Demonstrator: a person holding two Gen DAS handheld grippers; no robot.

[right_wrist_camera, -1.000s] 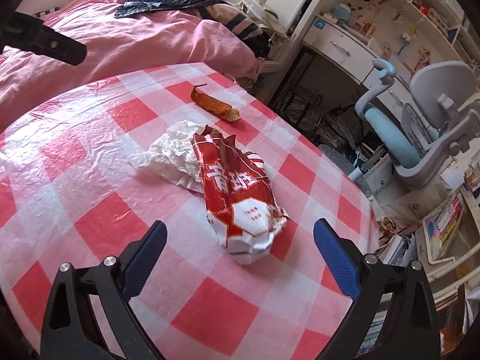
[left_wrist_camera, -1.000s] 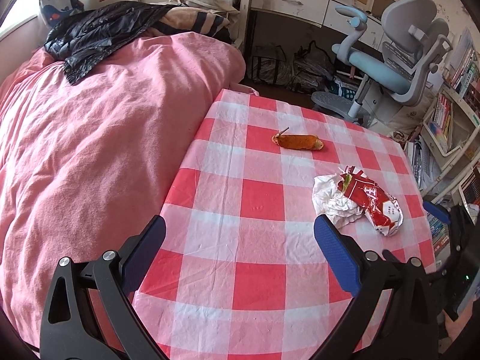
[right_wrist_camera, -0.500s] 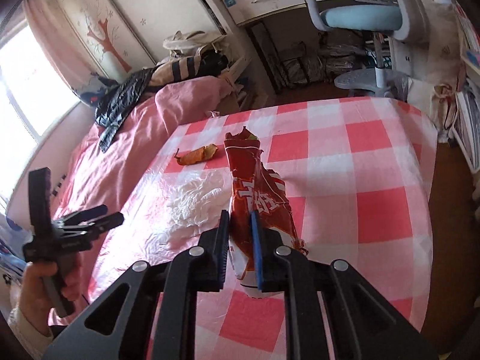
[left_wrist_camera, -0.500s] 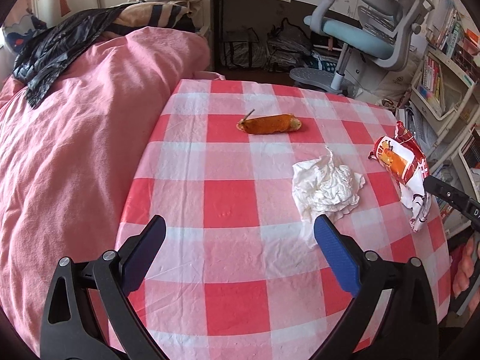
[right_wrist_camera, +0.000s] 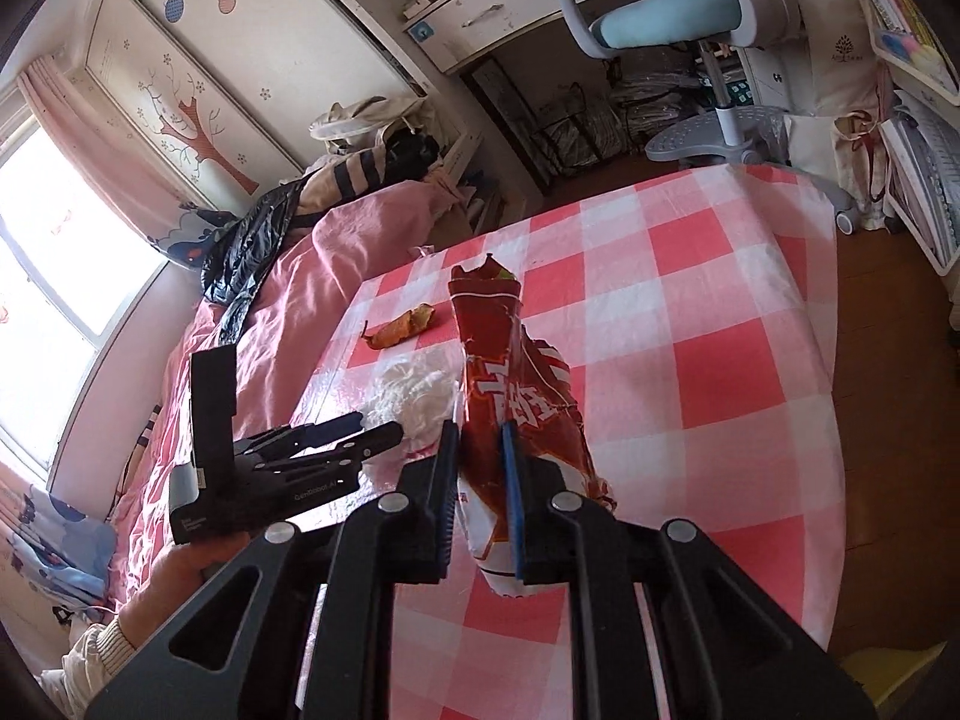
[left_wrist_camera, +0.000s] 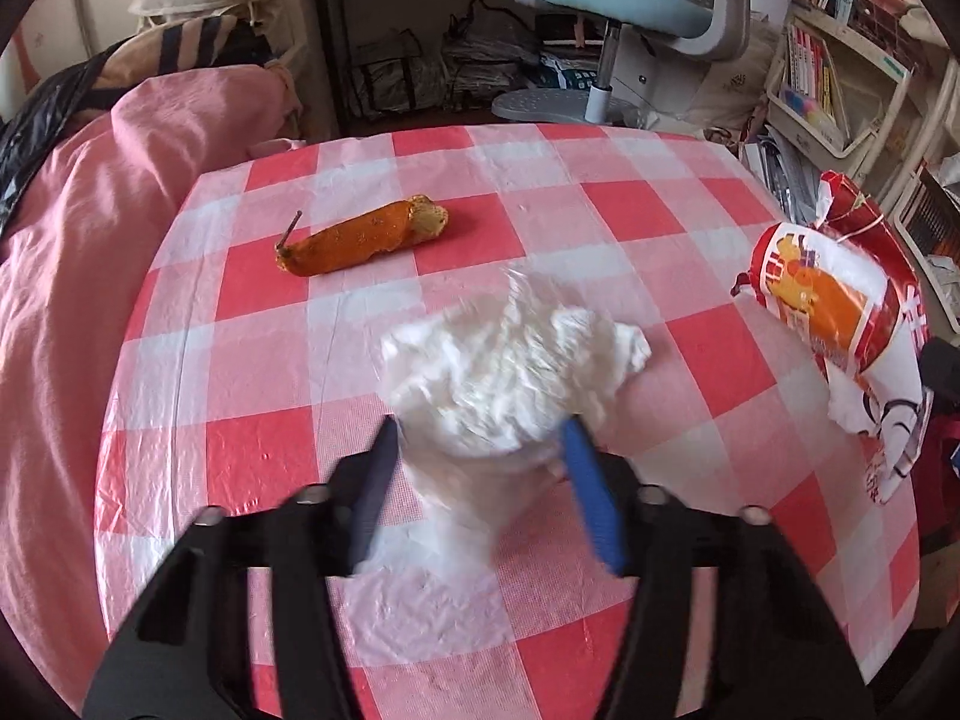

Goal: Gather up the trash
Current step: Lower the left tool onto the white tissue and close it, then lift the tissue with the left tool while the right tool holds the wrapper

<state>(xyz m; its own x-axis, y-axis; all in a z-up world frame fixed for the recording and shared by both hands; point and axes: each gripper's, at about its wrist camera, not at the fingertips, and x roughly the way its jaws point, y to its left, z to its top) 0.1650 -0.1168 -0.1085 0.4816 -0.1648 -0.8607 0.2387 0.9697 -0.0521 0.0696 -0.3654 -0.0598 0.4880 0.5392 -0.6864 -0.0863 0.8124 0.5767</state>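
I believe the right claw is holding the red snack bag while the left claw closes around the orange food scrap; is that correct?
Not quite: in the left wrist view the left claw closes around the crumpled white tissue, not the orange food scrap, which lies untouched. The right claw does hold the red snack bag.

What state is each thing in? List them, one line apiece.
Left gripper: closing around the tissue, blurred; grip not certain.
Right gripper: shut on the snack bag.
Snack bag: torn open at top, lifted off the table.
Crumpled tissue: bunched, between the left gripper's fingers.
Orange peel: lying flat on the checked tablecloth, untouched.
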